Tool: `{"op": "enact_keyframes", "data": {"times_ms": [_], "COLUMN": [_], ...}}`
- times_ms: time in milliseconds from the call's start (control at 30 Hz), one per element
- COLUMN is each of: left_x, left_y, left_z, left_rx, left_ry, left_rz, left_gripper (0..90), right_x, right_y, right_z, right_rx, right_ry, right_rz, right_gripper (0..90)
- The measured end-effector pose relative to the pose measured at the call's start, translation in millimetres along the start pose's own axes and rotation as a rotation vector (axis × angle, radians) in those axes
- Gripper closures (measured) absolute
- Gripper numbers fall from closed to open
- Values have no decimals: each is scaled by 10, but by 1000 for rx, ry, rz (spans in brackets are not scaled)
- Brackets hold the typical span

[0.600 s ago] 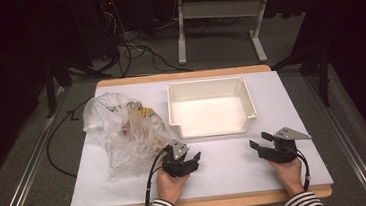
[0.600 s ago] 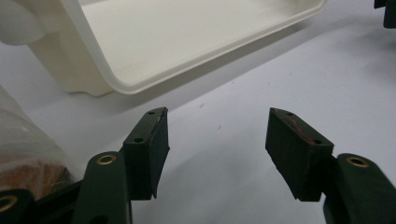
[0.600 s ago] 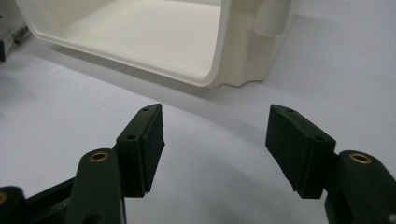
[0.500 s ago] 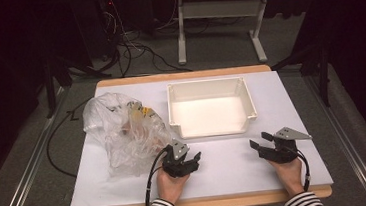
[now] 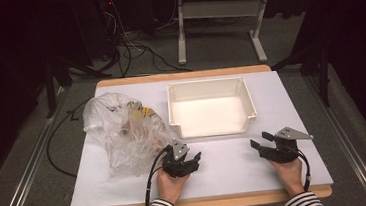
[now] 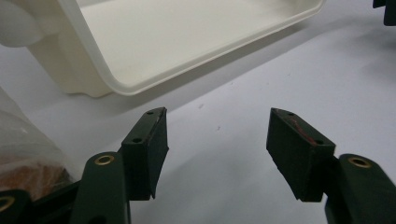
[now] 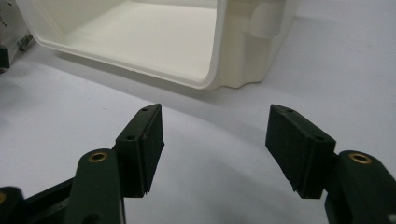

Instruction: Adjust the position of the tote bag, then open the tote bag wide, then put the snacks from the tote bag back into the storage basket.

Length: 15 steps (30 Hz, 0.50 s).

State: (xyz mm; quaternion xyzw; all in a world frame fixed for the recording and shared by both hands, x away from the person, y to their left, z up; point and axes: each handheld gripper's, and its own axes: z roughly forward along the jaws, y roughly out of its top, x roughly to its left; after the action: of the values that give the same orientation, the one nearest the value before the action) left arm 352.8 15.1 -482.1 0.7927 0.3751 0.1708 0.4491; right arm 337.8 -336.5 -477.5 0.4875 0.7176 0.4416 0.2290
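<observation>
The clear plastic bag (image 5: 123, 133) lies crumpled on the left of the white tabletop (image 5: 227, 169), just beside the left hand-held gripper (image 5: 192, 160). Its contents are hard to make out through the wrinkled film: something orange-brown, and yellow and black printing. In the left gripper view the bag is cut off at the edge. The cream plastic bin (image 5: 211, 108) stands empty behind both tools. Both the left and the right hand-held gripper (image 5: 257, 142) rest with jaws spread, holding nothing.
</observation>
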Motion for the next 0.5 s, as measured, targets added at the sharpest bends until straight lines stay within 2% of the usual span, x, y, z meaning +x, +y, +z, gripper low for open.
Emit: {"op": "enact_keyframes", "data": {"times_ms": [233,500], "left_x": [6,-21], "left_y": [7,19], "left_z": [12,18], "left_rx": [10,46], "left_ry": [-2,-23], "left_rz": [-6,18], "left_gripper": [384,387], "right_x": [-12,-15], "right_y": [-1,-3], "right_z": [-2,-8], "right_rx": [-9,-12], "right_ry": [6,4], "right_rz": [3,6], "right_gripper": [369,369]}}
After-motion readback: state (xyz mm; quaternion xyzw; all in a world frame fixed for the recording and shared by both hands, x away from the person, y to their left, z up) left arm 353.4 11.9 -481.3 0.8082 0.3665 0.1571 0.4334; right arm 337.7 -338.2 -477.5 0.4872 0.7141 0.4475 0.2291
